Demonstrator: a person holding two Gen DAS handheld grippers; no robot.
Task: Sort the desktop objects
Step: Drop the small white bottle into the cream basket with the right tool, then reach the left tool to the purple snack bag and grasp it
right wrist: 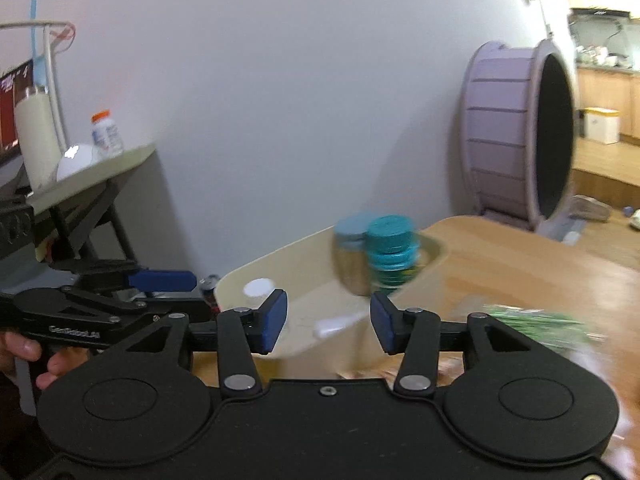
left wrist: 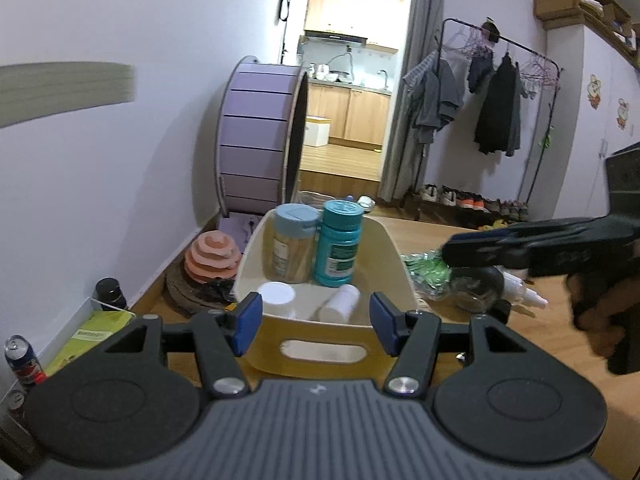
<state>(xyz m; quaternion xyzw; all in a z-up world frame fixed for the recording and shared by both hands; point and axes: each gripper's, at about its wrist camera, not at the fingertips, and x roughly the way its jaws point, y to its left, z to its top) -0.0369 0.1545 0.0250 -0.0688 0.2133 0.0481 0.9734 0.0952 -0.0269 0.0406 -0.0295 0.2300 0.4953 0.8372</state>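
**Bin half filled, clutter still out on the desk**

At the left, the left gripper (left wrist: 312, 322) hangs with its jaws spread and empty at the near end of the cream bin (left wrist: 384, 240). Inside stand a toothpick jar (left wrist: 291, 245) and a teal bottle (left wrist: 339, 245), with two white bottles (left wrist: 339, 303) lying low. Further right, green-wrapped candies (left wrist: 428, 274), a dark glass jar (left wrist: 478, 290) and a white spray bottle (left wrist: 524, 292) wait unsorted on the wooden table (left wrist: 540, 340). The right gripper (right wrist: 329, 322), open and carrying nothing, hovers there.
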